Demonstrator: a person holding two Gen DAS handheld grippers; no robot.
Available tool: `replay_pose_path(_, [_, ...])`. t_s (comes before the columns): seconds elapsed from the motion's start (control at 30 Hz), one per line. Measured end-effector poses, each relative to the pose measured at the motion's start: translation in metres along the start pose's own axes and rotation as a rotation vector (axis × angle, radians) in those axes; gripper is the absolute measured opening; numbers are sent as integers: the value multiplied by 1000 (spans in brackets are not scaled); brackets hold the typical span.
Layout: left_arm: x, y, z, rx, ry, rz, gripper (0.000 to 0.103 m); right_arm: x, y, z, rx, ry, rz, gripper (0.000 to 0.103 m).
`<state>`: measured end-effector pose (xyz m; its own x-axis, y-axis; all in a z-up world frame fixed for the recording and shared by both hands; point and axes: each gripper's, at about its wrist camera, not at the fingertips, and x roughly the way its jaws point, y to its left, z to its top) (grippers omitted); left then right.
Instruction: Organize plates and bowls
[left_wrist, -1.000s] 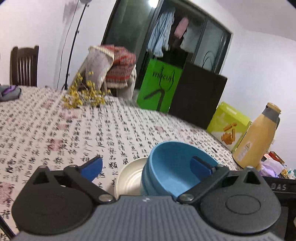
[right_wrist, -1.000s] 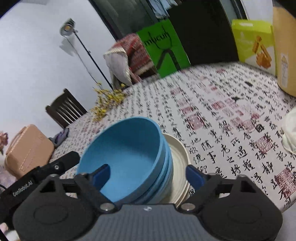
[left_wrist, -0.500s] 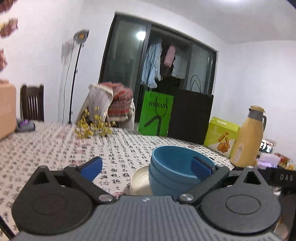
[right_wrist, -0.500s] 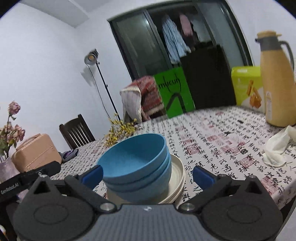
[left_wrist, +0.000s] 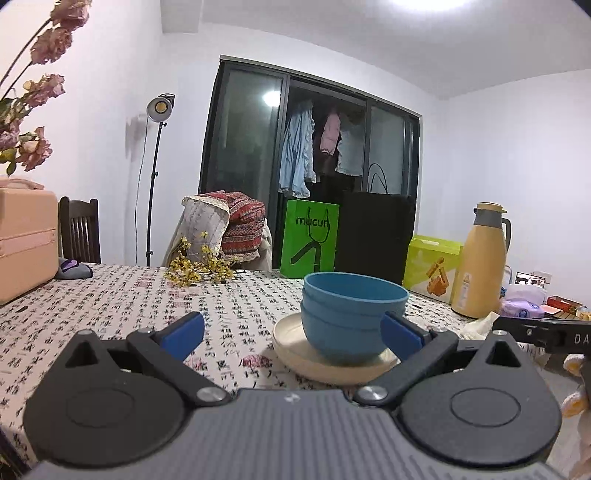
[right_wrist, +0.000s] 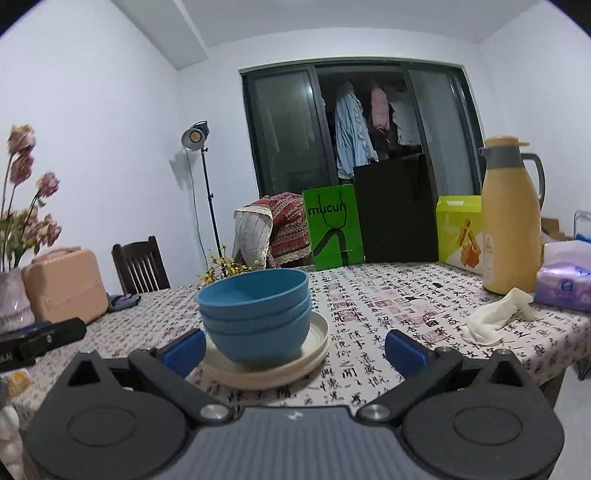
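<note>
Blue bowls (right_wrist: 255, 314) sit nested on cream plates (right_wrist: 269, 362) near the table's (right_wrist: 424, 314) front edge; how many plates are stacked is hard to tell. The left gripper (left_wrist: 291, 332) is spread wide with nothing between its fingers, its right pad (left_wrist: 400, 332) overlapping the bowls and hiding part of them. The right gripper (right_wrist: 295, 347) is likewise spread and empty, its left pad (right_wrist: 184, 347) covering the plates' rim. A flask (right_wrist: 511, 221) and a crumpled cloth (right_wrist: 495, 314) stand well apart to the right.
</note>
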<state>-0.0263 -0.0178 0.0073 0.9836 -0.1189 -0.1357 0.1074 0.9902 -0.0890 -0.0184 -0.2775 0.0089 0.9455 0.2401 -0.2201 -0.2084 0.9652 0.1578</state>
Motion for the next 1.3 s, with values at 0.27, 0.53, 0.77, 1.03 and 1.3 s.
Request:
replay_pose_path(0.27, [-17, 0, -23, 22, 26, -6, 103, -18, 6, -25, -35, 17, 3, 103])
replay_pose_path(0.53, [-23, 3, -33, 31, 44, 1, 103, -23, 7, -35, -42, 32, 1, 103])
replay_pose_path(0.77, [-24, 2, -36, 37, 47, 0, 103, -24, 7, -36, -42, 32, -2, 103])
replay_pose_path(1.03, [-23, 0, -37, 42, 53, -5, 103, -24, 6, -37, -41, 30, 0, 103])
replay_pose_path(1.3, [-20, 2, -38, 35, 64, 2, 103, -22, 7, -36, -41, 36, 1, 103])
